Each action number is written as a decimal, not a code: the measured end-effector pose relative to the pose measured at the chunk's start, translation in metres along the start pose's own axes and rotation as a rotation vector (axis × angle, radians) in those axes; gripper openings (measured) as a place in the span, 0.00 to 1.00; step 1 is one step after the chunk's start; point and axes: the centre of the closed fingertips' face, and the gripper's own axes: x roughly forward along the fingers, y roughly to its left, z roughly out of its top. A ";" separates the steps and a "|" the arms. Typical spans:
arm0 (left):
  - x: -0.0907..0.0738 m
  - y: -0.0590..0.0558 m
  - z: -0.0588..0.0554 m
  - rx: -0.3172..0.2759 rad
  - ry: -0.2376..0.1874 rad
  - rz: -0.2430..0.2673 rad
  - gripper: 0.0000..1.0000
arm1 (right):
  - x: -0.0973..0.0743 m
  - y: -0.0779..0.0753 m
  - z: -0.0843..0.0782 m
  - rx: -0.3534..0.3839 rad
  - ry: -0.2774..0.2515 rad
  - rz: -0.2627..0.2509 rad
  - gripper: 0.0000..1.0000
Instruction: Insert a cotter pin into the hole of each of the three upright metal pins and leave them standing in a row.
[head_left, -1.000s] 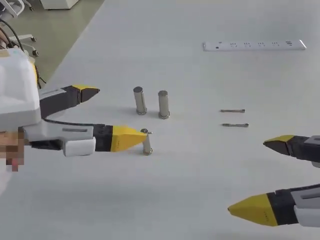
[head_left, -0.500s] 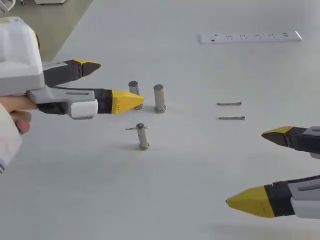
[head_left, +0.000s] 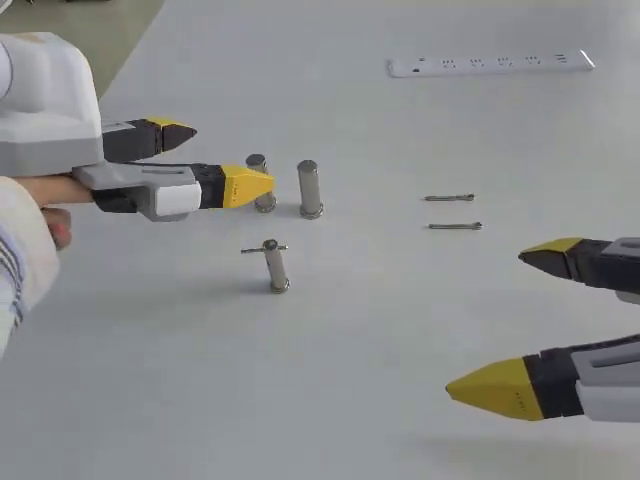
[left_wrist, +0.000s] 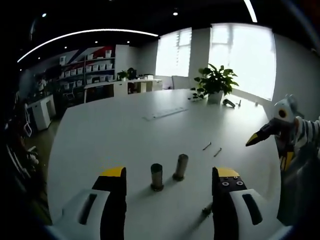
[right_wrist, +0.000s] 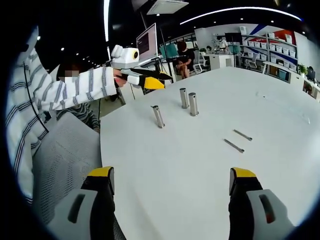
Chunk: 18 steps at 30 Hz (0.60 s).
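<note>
The left tongs (head_left: 230, 157) are held level above the counter (head_left: 330, 400) by a hand (head_left: 45, 195) in a striped sleeve (head_left: 15, 270) and are pointed rightward from the counter's left edge. Their jaws are spread wide and nothing is gripped. In the left gripper view two bare metal pins (left_wrist: 157, 176) (left_wrist: 180, 167) are seen upright ahead, between the jaws and untouched. In the head view one jaw tip is seen across the left one of the pair.

The right tongs (head_left: 486, 322) are held toward the near right corner, pointed left, with jaws likewise wide apart and empty.

A third metal pin (head_left: 273, 265) is stood nearer the front edge, with a cotter pin (head_left: 262, 247) passed crosswise through its top. Two loose cotter pins (head_left: 448, 198) (head_left: 455, 226) are laid flat, well to the right of the pins. A power strip (head_left: 490, 63) is laid toward the far edge.
</note>
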 end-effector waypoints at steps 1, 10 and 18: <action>0.002 0.000 -0.001 0.000 0.004 0.001 0.64 | 0.000 0.000 0.000 -0.002 0.001 0.001 0.95; 0.020 0.002 -0.016 0.002 0.055 0.002 0.50 | 0.000 0.001 0.000 -0.001 0.000 0.001 0.95; 0.031 0.016 -0.033 0.007 0.123 0.057 0.40 | 0.002 0.001 -0.001 -0.001 0.000 0.002 0.94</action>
